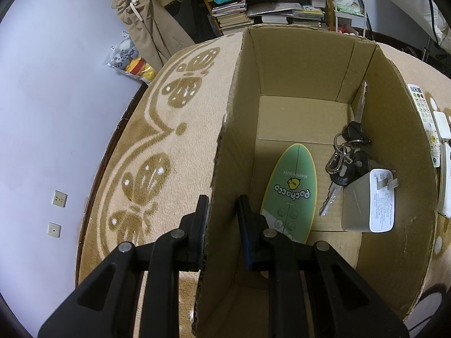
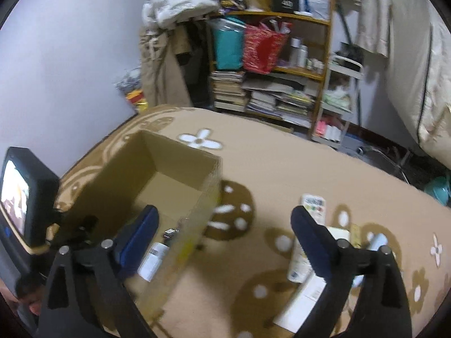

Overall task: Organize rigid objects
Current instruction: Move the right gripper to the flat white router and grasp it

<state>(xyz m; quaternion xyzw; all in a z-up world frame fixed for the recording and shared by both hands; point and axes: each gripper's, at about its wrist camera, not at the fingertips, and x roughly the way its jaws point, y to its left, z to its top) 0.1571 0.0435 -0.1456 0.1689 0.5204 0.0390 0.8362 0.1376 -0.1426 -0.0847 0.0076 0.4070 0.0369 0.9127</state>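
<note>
An open cardboard box [image 1: 310, 64] stands on a beige patterned blanket. Inside lie a green Pochacco remote [image 1: 293, 188], a bunch of keys [image 1: 348, 155] and a white charger plug [image 1: 372, 200]. My left gripper [image 1: 222, 222] is shut on the box's left wall, one finger outside and one inside. My right gripper [image 2: 225, 231] is open and empty, hovering above the box's right wall [image 2: 197, 214]. The charger [image 2: 153, 259] shows inside the box. A white remote [image 2: 314, 207] and other white items [image 2: 298, 262] lie on the blanket near the right finger.
A white remote [image 1: 422, 118] and white devices [image 1: 442, 129] lie right of the box. A bookshelf [image 2: 267, 90] with books and bags stands behind the bed. A wall [image 1: 56, 112] is on the left. The left gripper's screen [image 2: 17, 197] shows in the right wrist view.
</note>
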